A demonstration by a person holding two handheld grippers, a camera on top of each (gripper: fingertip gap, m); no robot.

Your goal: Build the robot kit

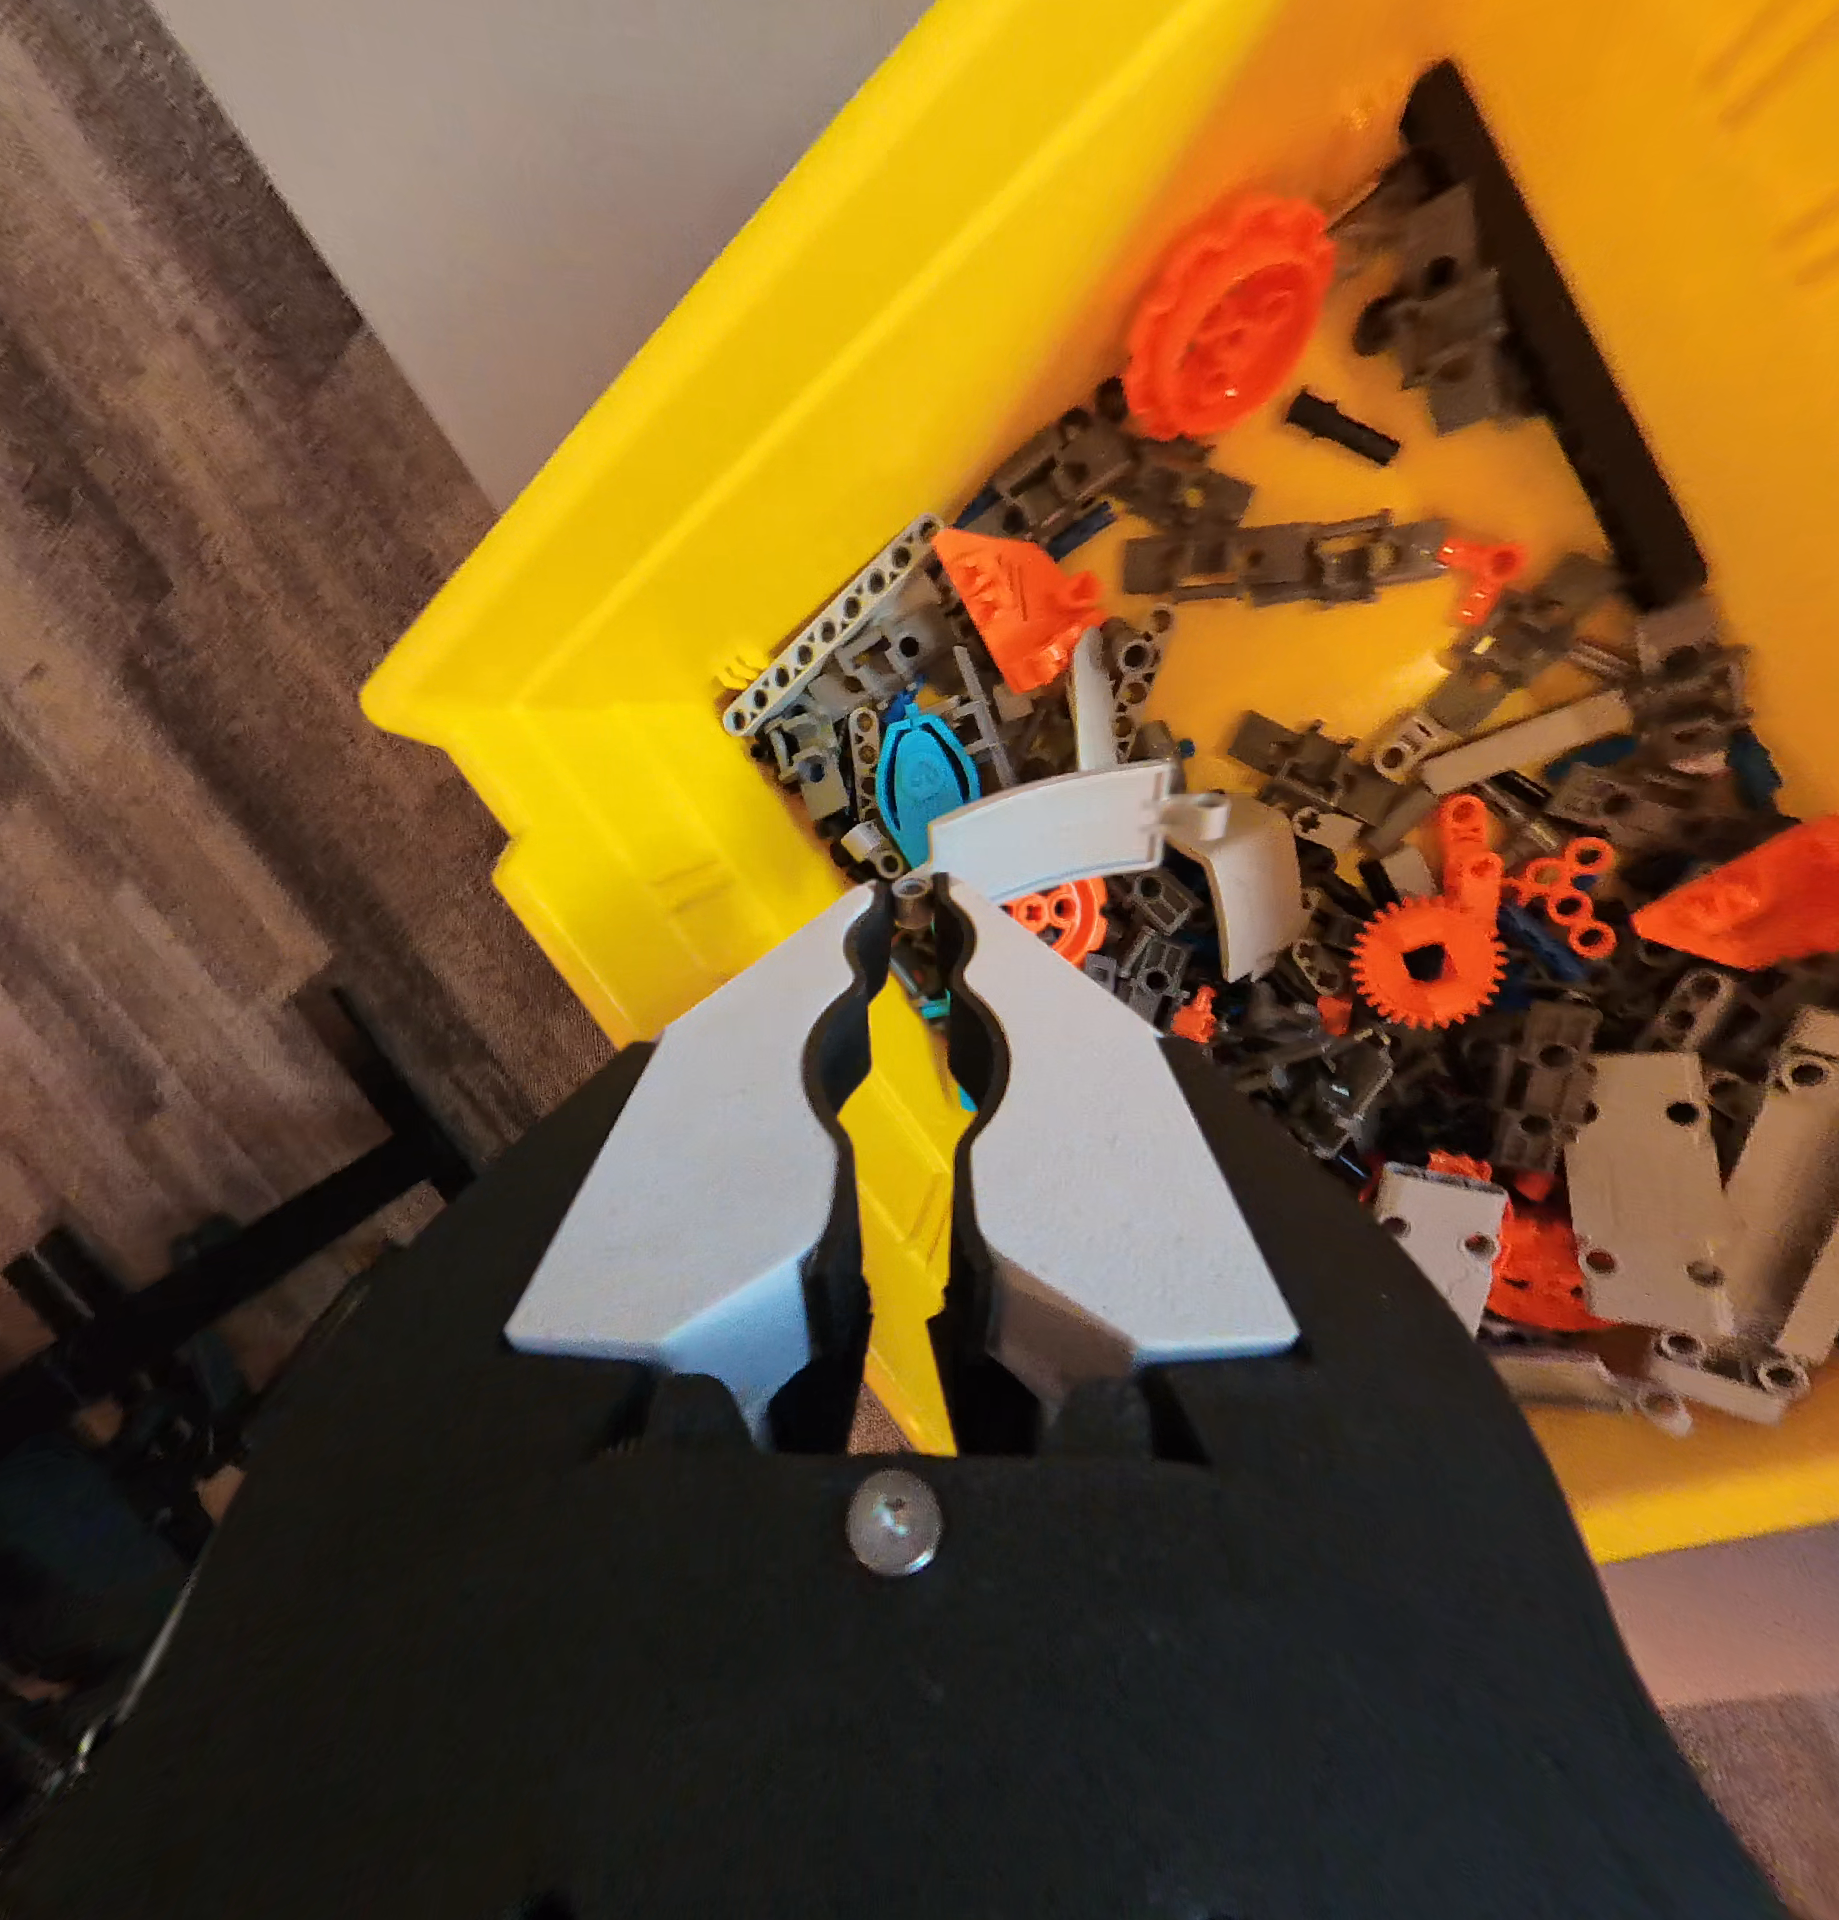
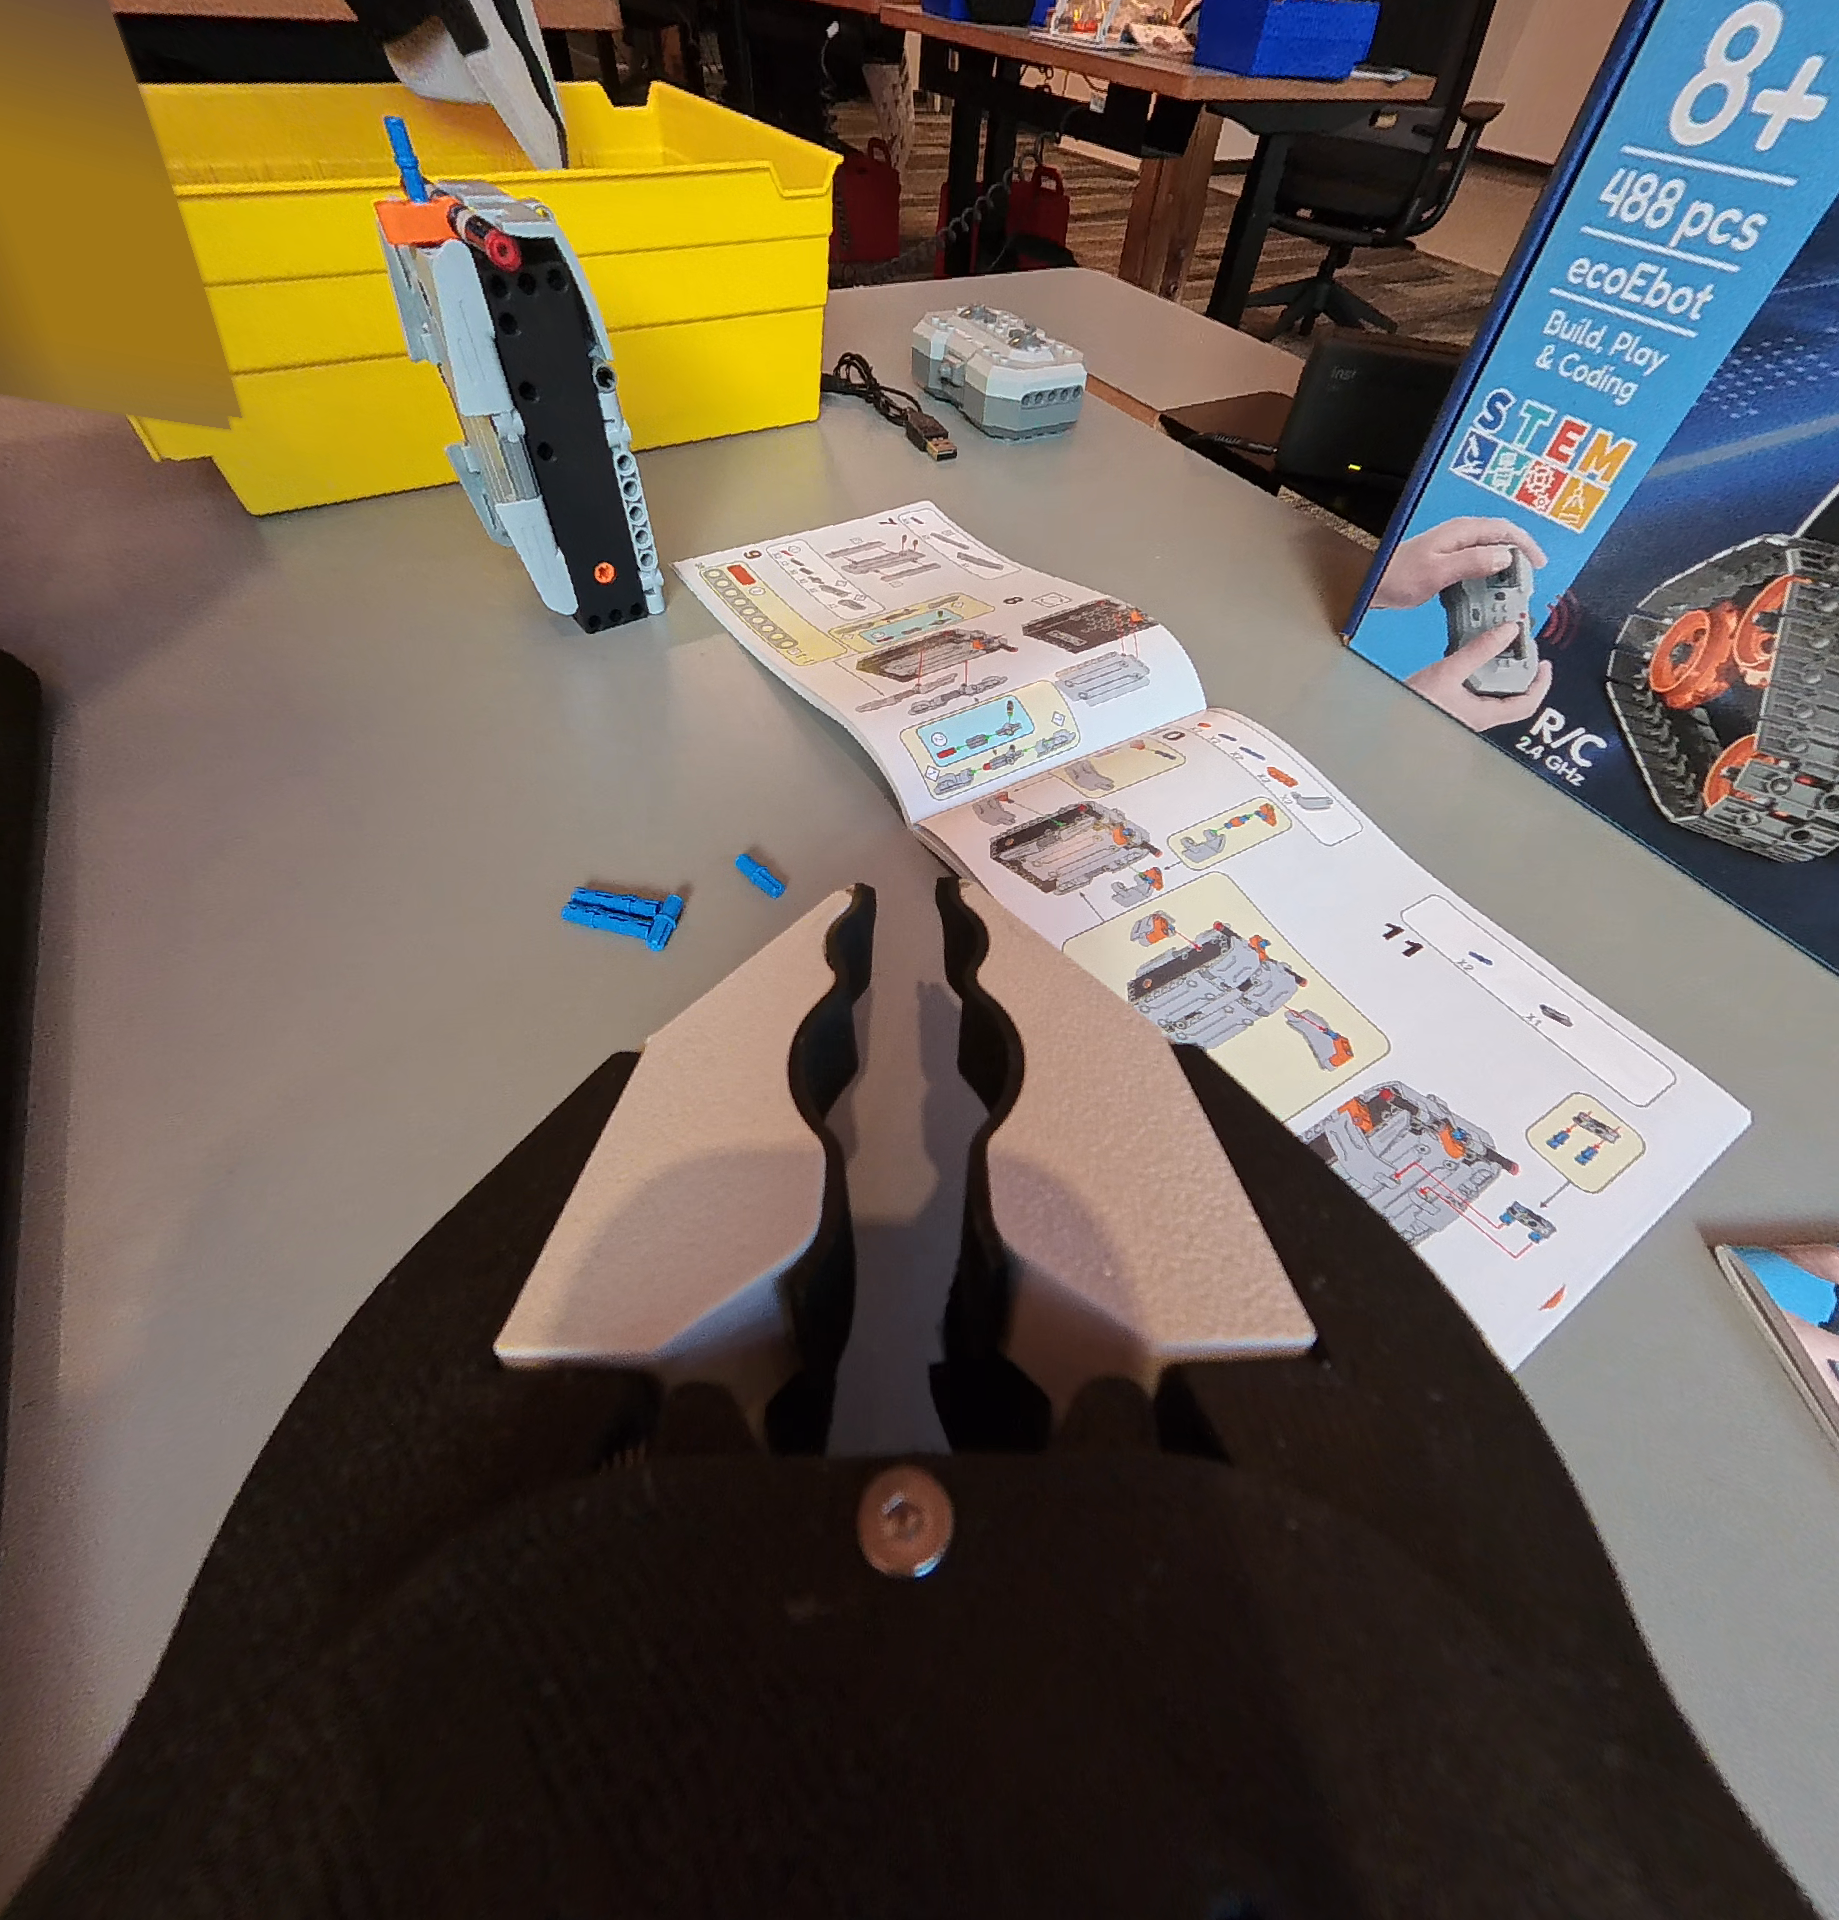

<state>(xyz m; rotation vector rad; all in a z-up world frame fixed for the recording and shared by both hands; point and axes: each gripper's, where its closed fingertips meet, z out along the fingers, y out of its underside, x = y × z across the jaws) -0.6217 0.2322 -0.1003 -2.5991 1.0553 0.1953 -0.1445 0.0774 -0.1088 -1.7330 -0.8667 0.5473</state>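
left gripper: my jaws nearly closed over the yellow bin, tips at a small grey piece; can't tell if it's pinched.
bin contents: curved white panel just beyond the tips, blue piece beside it.
right gripper: my jaws a little apart, holding nothing, above the grey table.
nearest: blue pins just ahead-left, long axes roughly across me; open booklet to the right.
farther: upright black-grey assembly before the bin.
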